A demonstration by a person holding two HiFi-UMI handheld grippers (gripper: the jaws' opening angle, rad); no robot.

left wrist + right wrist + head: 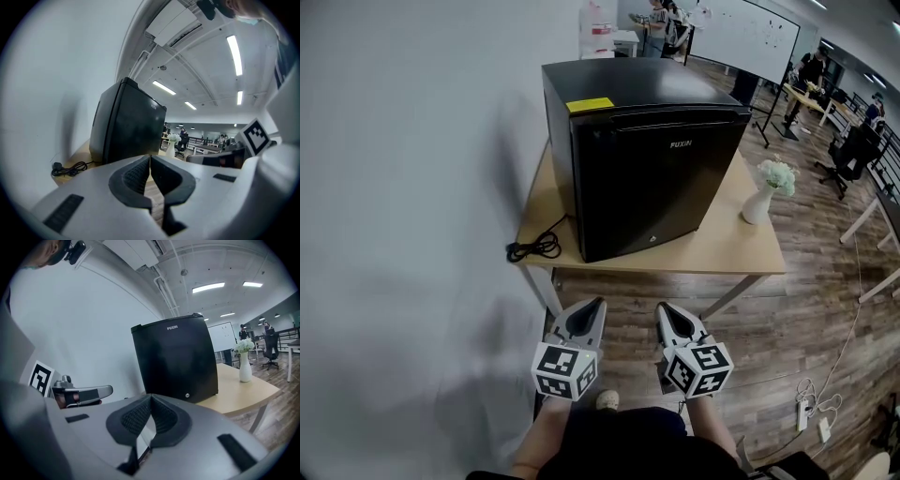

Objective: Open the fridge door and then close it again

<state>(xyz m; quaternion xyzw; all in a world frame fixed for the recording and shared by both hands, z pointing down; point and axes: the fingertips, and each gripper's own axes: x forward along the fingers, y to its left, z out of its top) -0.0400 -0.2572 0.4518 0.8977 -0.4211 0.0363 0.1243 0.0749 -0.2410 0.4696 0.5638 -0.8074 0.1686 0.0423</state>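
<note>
Head view: the fridge (656, 178) stands shut on the pale wooden worktop (727, 246), back against the wall, its door facing the person. The left tongs (598, 303) and right tongs (662, 308) hang side by side over the wooden floor, short of the worktop's near edge and well apart from the door. By my reading the task is at its approach: nothing has touched the fridge and opening is not yet begun. The next move calls for bringing one pair of tongs up to the dark recess along the door's top edge, parting its jaws there and hooking or pinching that lip to swing the door out. With the door shut, what the fridge holds cannot be seen. A white vase (758, 202) with white flowers stands to the right of the fridge, and a black power cable (534, 247) lies coiled at its left.

Left gripper view: the jaws are pressed together with nothing between them. The fridge (126, 129) rises beyond them, the cable (70, 168) beside it.

Right gripper view: these jaws also meet at the tip and are empty. The fridge door (177, 359) faces the camera, closed, with the vase (244, 367) to its right on the worktop (241, 391).
</note>
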